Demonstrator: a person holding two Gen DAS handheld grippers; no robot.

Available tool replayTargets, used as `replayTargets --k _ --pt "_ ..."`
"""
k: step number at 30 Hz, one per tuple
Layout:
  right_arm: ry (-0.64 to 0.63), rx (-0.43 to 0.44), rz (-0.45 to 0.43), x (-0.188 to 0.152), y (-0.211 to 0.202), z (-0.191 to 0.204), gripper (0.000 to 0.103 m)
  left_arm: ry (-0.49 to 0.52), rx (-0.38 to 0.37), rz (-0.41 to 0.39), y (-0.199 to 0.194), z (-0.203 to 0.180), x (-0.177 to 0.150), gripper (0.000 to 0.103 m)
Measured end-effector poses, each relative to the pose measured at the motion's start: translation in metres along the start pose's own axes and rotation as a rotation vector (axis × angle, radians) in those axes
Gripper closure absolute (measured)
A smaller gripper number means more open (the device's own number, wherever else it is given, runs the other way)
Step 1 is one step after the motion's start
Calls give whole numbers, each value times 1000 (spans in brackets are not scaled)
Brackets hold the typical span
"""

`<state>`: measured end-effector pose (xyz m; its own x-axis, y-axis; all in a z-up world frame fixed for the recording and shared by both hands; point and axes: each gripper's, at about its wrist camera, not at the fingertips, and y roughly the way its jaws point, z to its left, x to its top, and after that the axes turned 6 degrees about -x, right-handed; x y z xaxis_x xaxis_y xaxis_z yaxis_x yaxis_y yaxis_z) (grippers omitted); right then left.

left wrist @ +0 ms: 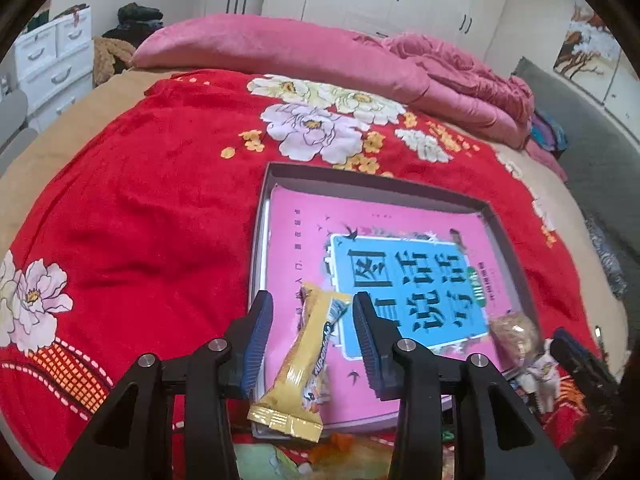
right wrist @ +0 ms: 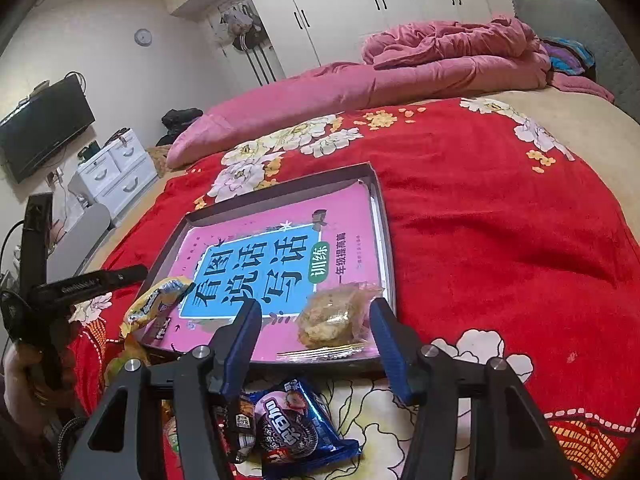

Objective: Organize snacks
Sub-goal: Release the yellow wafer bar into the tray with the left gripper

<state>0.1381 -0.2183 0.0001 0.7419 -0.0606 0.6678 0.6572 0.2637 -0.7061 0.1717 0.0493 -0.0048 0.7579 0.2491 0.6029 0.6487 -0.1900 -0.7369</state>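
A yellow snack bar point(left wrist: 298, 364) lies half on the near left corner of a dark shallow tray point(left wrist: 376, 184), over a pink and blue book point(left wrist: 400, 280) that fills it. My left gripper point(left wrist: 312, 298) straddles the bar, open, with a gap at each pad. In the right wrist view a pastry in a clear wrapper point(right wrist: 336, 316) rests on the book at the tray's point(right wrist: 280, 192) near right corner. My right gripper point(right wrist: 316, 304) stands open around it; the wrapper's edge lies close to the right finger. The yellow bar point(right wrist: 160, 296) shows at the tray's left corner.
A blue cookie pack point(right wrist: 296, 420) and several small packets point(right wrist: 240, 420) lie on the red flowered bedspread point(right wrist: 500, 220) in front of the tray. Pink bedding point(left wrist: 280, 48) is piled at the far side. A hand point(right wrist: 20, 364) holds the left tool.
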Motion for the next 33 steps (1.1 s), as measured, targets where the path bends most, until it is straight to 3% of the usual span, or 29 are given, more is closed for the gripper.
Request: replayTargets --k 3,8,11,33 --pt "-5 5 -5 0 -2 2 47 -18 -25 -11 -10 0 2 48" --pt "-7 10 -16 1 -4 3 44 -16 -38 -31 -26 1 1 45" --pt "-5 14 -21 1 -5 3 43 -24 -49 -39 -34 5 -1 37" --pt "-25 45 -52 -3 -22 9 37 2 -74 -14 -57 11 -30 36"
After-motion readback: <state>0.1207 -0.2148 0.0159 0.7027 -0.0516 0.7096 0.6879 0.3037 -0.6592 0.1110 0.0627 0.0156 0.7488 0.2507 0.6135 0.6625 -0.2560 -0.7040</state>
